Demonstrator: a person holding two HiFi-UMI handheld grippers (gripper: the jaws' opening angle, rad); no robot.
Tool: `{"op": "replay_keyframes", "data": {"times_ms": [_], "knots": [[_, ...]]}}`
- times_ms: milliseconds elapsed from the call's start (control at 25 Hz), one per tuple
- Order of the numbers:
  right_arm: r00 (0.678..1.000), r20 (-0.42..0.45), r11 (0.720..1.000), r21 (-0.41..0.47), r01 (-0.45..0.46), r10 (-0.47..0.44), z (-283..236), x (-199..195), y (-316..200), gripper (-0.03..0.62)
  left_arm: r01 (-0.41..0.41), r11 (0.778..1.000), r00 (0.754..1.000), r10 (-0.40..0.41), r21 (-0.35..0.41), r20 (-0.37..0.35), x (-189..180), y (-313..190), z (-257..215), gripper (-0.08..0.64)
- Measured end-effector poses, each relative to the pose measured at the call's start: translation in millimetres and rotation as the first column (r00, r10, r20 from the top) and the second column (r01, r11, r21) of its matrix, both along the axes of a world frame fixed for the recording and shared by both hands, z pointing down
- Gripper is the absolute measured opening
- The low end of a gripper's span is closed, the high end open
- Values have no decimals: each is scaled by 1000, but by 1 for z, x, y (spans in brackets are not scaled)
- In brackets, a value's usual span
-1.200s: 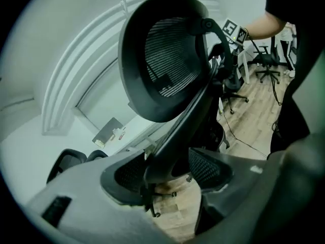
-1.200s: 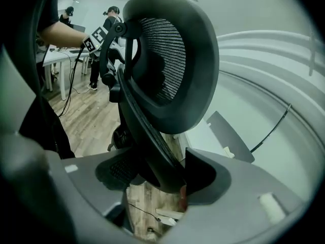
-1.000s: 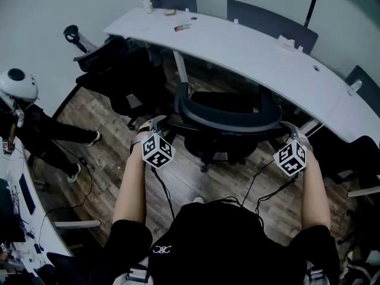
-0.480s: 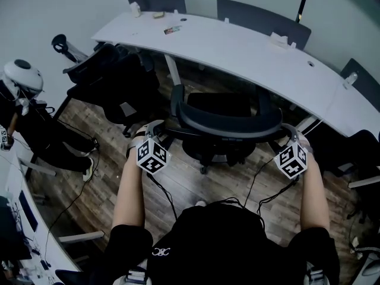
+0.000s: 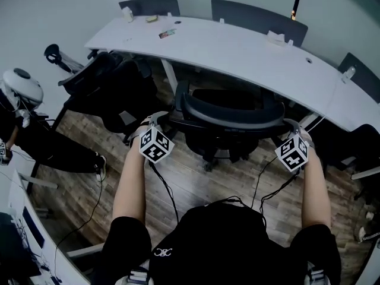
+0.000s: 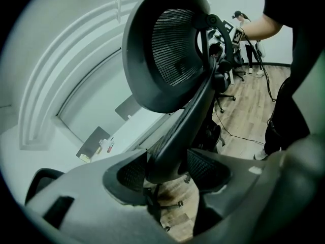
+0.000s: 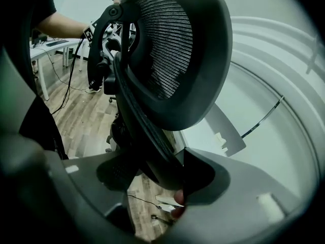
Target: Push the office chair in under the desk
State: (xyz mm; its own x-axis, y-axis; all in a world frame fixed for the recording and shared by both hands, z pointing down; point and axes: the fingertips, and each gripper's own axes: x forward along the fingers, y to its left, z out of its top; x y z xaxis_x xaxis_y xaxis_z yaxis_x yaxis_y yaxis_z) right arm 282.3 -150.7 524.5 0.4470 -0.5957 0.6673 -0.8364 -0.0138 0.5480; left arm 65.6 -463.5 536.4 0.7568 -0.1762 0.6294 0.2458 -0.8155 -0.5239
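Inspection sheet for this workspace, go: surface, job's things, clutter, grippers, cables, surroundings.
Surface: white curved desk, mostly bare; wood floor below.
Job's things: office chair faces the desk, seat at the desk's edge, backrest out in the room.
Clutter: a few small items near the desk's far left end; a white object at its back edge.
Grippers: left gripper and right gripper each shut on the backrest's rim, one per side.
Cables: black leads hang from both grippers; another cable lies on the floor at left.
Surroundings: second chair at left; another person beside it; dark panels behind the desk.
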Motion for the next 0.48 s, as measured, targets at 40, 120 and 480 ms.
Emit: {"op": "replay_keyframes", "data": {"times_ms": [40, 120, 480], "knots": [[1000, 2, 1000, -6, -12, 12, 0, 1, -4, 284, -8, 1000, 1000, 8, -1, 9, 4, -6, 0, 250], [999, 7, 999, -12, -32, 32, 1, 2, -9, 283, -26, 1000, 999, 25, 3, 39, 12, -17, 1, 249], [997, 2, 997, 27, -72, 72, -1, 2, -30, 282, -99, 995, 993, 98, 13, 65, 39, -52, -1, 247]]}}
